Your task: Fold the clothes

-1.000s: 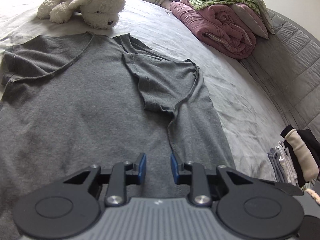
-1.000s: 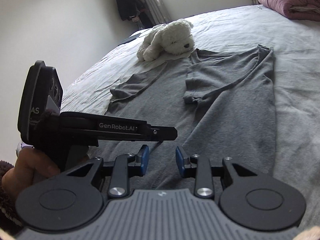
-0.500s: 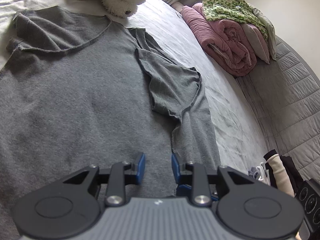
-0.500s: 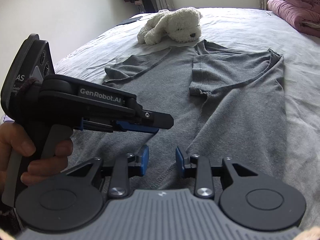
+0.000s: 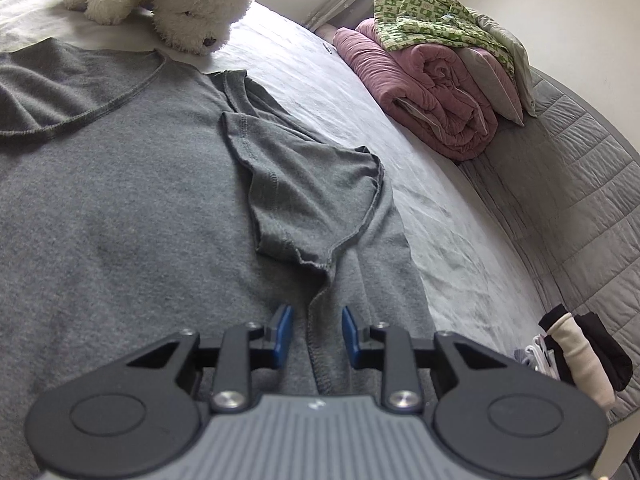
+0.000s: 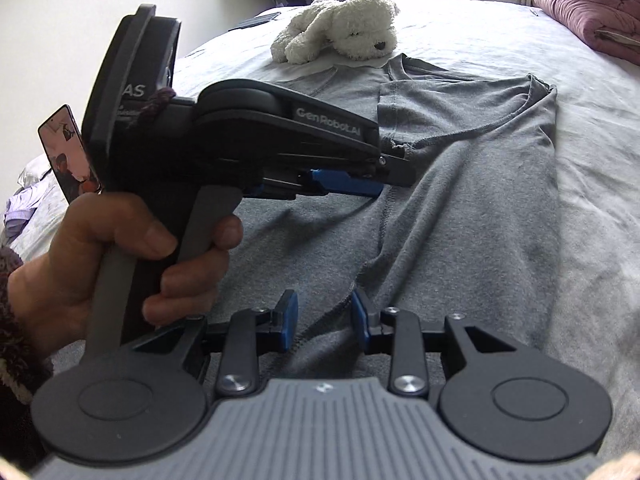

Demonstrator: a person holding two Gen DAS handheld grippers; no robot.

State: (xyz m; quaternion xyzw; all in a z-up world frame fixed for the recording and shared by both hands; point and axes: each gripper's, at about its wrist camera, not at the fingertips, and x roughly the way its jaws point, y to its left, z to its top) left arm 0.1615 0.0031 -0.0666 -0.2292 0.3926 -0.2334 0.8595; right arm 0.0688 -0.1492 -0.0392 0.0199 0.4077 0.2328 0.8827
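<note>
Left wrist view: the grey T-shirt [image 5: 120,208] lies spread flat on the bed [image 5: 420,184], collar toward the white plush dog [image 5: 172,4], and its right side is already turned in, with the sleeve [image 5: 312,192] doubled over the body. The left tongs [image 5: 314,336] are released, fingers parted either side of the side seam on the folded panel, grasping nothing. Judging from this, a pinch taken here could catch only the top layer and drag the folded panel open, or bunch the seam and spoil the straight edge. Beyond the shirt from the dog lie a pink quilt [image 5: 432,92] and a stack of folded clothes [image 5: 576,356], both well apart from the shirt

Right wrist view: the right tongs [image 6: 324,318] are also released and hold nothing, hovering over the shirt's lower part, near the curling hem edge. The left tongs [image 6: 352,184] cross just ahead, held in the person's left hand [image 6: 120,264], between the right tongs and the dog. The likely risks are the two tools bumping as both close in on the same strip of cloth, and uneven grips skewing the next fold
</note>
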